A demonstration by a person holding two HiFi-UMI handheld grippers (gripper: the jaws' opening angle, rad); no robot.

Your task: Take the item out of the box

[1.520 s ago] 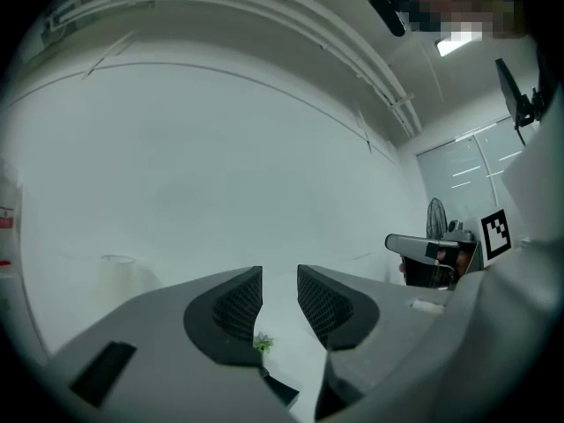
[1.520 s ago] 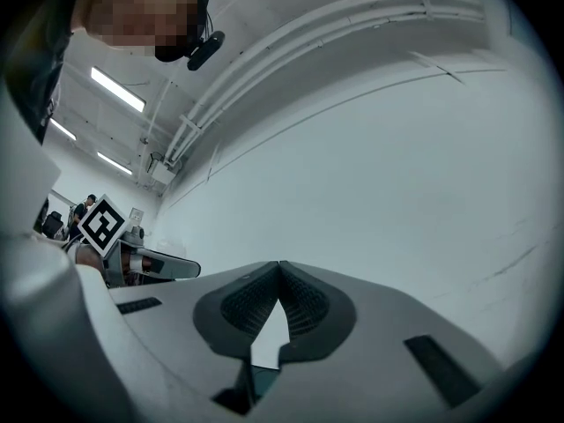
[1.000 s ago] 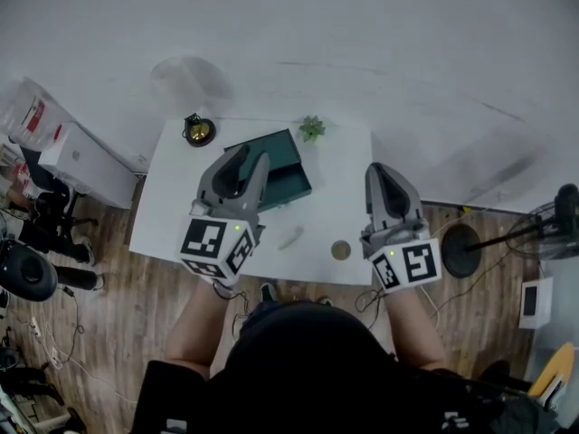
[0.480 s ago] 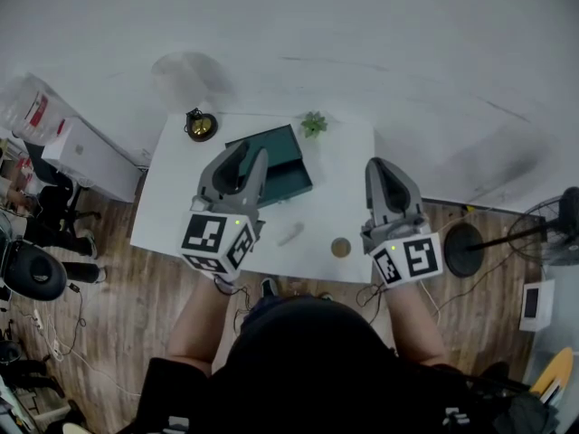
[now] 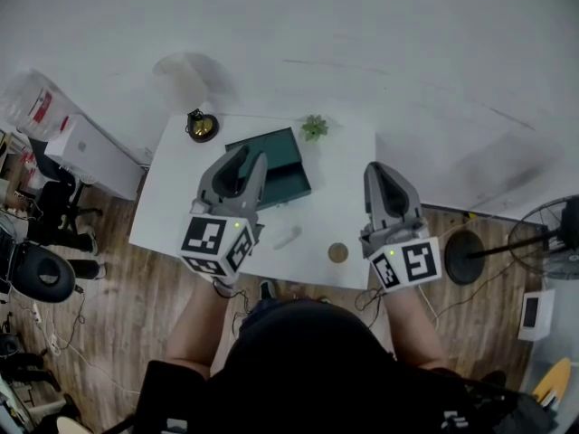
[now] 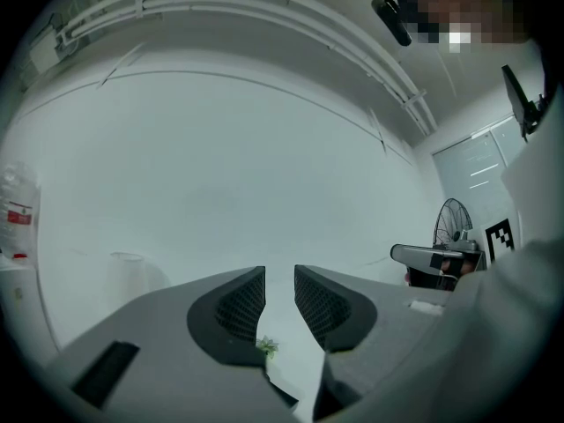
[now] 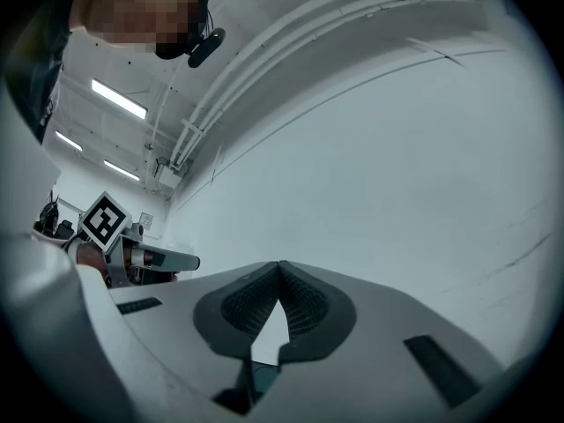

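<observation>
A dark green box (image 5: pixel 283 149) lies at the back middle of the white table (image 5: pixel 172 208). A small white item (image 5: pixel 287 236) and a round brown disc (image 5: pixel 337 252) rest on the table in front of it. My left gripper (image 5: pixel 251 157) hangs above the box's left part, hiding it. Its jaws stand apart with nothing between them (image 6: pixel 279 302). My right gripper (image 5: pixel 376 170) is held over the table's right edge, shut and empty (image 7: pixel 279 268). Both gripper views look mostly at the white wall.
A small green plant (image 5: pixel 314 127) and a dark round object with gold (image 5: pixel 200 127) stand at the table's back edge. A white cabinet (image 5: pixel 86 155) and an office chair (image 5: pixel 34 275) are to the left. A floor fan (image 5: pixel 554 235) is on the right.
The head view has shifted slightly. Both grippers stay where they were, held above the table.
</observation>
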